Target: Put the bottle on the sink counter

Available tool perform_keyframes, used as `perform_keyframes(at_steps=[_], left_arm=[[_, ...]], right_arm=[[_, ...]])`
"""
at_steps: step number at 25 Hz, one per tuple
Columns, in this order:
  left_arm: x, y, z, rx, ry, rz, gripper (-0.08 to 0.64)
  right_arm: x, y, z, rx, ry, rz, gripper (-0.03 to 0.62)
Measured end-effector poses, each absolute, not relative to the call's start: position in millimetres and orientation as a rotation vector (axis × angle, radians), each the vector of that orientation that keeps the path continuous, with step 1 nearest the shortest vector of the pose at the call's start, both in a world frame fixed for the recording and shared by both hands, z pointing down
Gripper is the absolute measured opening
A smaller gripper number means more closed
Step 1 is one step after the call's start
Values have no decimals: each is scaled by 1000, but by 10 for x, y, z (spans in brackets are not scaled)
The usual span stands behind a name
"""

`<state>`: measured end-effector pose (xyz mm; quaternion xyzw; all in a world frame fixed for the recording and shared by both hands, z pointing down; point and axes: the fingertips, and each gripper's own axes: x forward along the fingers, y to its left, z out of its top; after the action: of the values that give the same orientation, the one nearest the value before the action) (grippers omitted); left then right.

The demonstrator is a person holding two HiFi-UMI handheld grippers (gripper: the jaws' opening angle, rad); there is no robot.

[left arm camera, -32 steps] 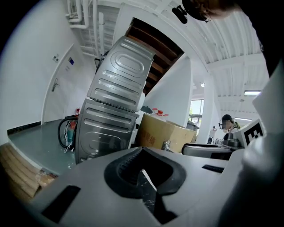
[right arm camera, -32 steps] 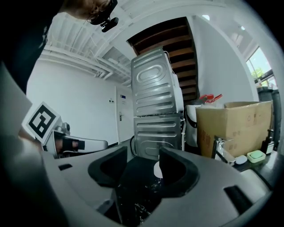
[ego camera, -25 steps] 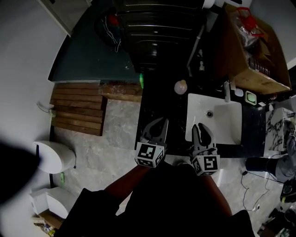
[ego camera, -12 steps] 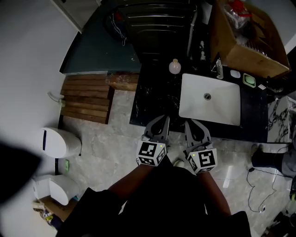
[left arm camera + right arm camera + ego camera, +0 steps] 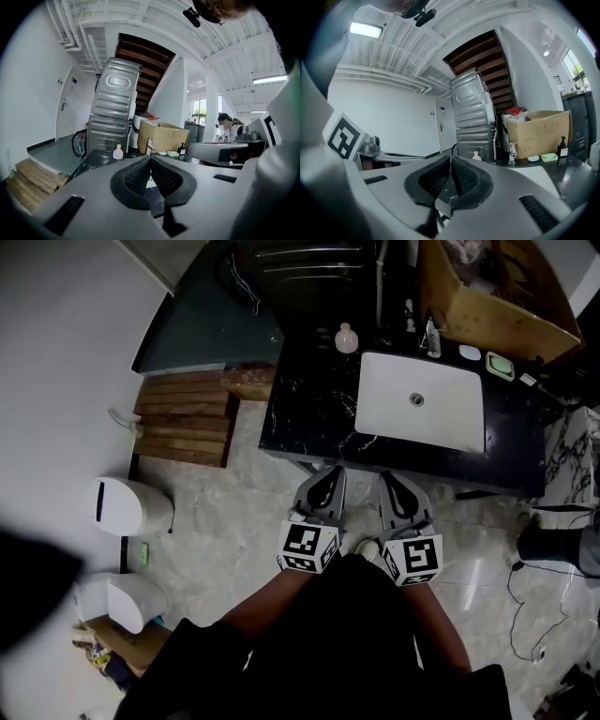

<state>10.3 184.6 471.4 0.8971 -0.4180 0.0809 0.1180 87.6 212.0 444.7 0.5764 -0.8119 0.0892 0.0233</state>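
The small pale bottle (image 5: 346, 337) stands upright on the black marble counter (image 5: 309, 413), just past the far left corner of the white sink (image 5: 380, 404). It also shows far off in the left gripper view as the bottle (image 5: 118, 152) and in the right gripper view as the bottle (image 5: 476, 156). My left gripper (image 5: 330, 474) and right gripper (image 5: 392, 480) hang side by side over the floor, short of the counter's near edge. Both are shut and hold nothing. In their own views the left gripper (image 5: 150, 160) and right gripper (image 5: 451, 160) have their pads pressed together.
A cardboard box (image 5: 487, 296), a faucet (image 5: 431, 337) and a green soap dish (image 5: 500, 366) sit behind the sink. Stacked metal appliances (image 5: 115, 110) rise beyond the counter. A wooden pallet (image 5: 183, 418) and white bins (image 5: 131, 506) are on the floor at left. A person (image 5: 228, 127) stands far right.
Both grippers have drawn back from over the counter to the floor in front of it, closer to my body. Their jaws have come together. The bottle has stayed in place.
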Motion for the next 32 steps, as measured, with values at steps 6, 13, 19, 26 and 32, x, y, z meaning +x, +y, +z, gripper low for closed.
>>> perform_keyframes(at_steps=[6,13,19,26,32], left_arm=[[239,2117,4706,2666,-1140,237,12],[274,2298,4543,2742,-1160,197,12],[227,2341,4451,2741,-1181,112,12],[306,2443,4407,2764,-1178,114,12],[418,2540,4424,2811,-1148,146,12]], right_arm=[[933,2368,4443,1825,-2465,272,43],[813,2532,4324,1835,-2441,178,41],[781,2535,4204,1849,-2430,79,40],[824,2635,4241,1862,-2414,79,39],[877,2705,4290,1893,-2406,90,38]])
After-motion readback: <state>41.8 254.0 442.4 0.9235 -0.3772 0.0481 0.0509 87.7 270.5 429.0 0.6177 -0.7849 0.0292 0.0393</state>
